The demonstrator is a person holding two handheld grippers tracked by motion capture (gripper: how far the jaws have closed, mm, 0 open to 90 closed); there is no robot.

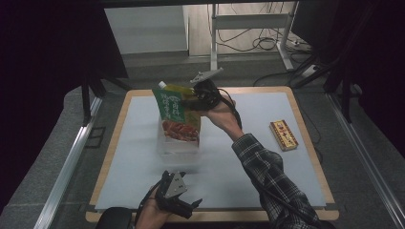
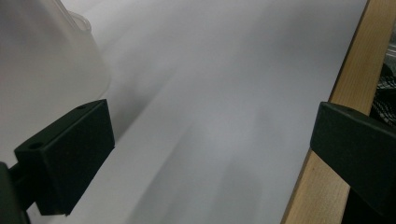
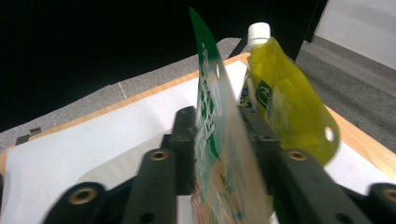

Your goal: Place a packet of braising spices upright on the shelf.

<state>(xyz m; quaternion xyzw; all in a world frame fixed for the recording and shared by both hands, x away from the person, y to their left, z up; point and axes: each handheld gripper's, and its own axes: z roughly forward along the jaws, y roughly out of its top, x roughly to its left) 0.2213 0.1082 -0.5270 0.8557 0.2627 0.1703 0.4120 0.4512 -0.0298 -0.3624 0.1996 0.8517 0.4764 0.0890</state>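
Observation:
My right gripper point(image 1: 188, 102) is shut on the upper part of a flat green pouch point(image 1: 173, 113) that has a red food picture low down. The pouch hangs upright over a clear plastic tub point(image 1: 177, 144) in the middle of the mat. In the right gripper view the black jaws point(image 3: 217, 122) pinch the green pouch point(image 3: 208, 100) edge-on. Just behind stands a yellow spouted pouch point(image 3: 286, 106) with a white cap, the yellow pouch point(image 1: 180, 90) rising from the tub's far side. My left gripper point(image 1: 192, 209) is held open near the table's front edge, nothing between its jaws point(image 2: 210, 154).
A small red and yellow box point(image 1: 283, 135) lies at the right of the white mat point(image 1: 248, 162). The tub's clear wall point(image 2: 46, 60) is close on one side of the left gripper, and the wooden table edge point(image 2: 345, 93) on the other. A plaid sleeve point(image 1: 267, 176) crosses the front right.

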